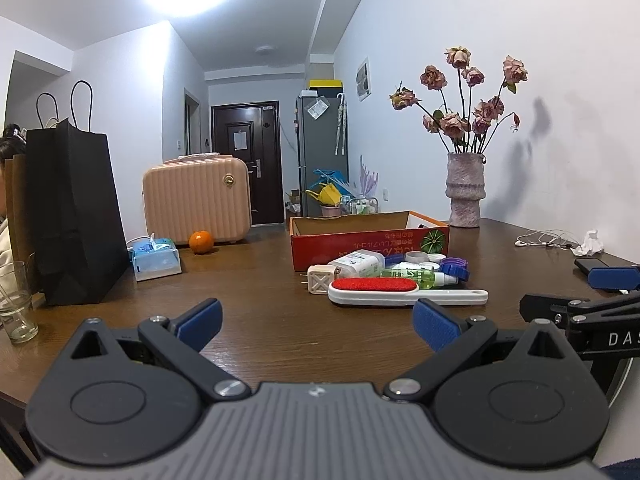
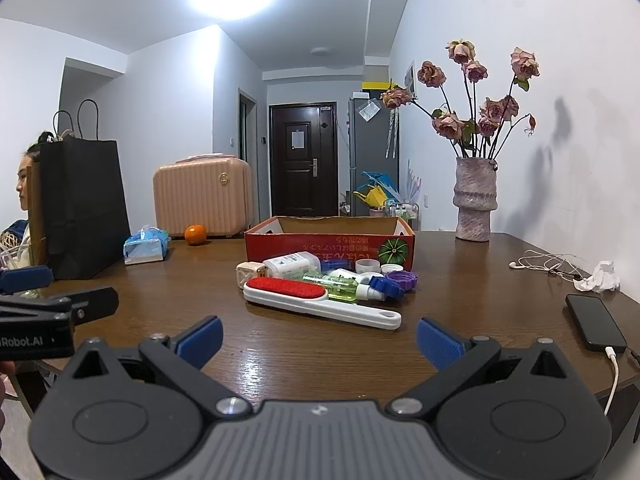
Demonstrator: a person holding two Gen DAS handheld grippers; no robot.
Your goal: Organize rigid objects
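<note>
A pile of small objects lies on the brown table in front of a red cardboard box point(image 1: 368, 244) point(image 2: 320, 242): a white lint brush with a red pad point(image 1: 404, 291) point(image 2: 320, 300), a beige plug adapter point(image 1: 320, 280) point(image 2: 250, 273), a green bottle point(image 1: 416, 278) point(image 2: 340, 286), a white bottle point(image 1: 358, 264) point(image 2: 292, 264), and blue and purple caps point(image 1: 454, 267) point(image 2: 394, 283). My left gripper point(image 1: 318, 326) is open and empty, just short of the brush. My right gripper point(image 2: 319, 340) is open and empty, also near the brush.
A black paper bag point(image 1: 76, 216), tissue pack point(image 1: 156, 258), orange point(image 1: 201, 242) and pink case point(image 1: 196, 200) stand at the left. A glass point(image 1: 16, 304) is at the near left. A vase of roses point(image 2: 474, 204), earphones point(image 2: 548, 266) and a charging phone point(image 2: 596, 322) are at the right.
</note>
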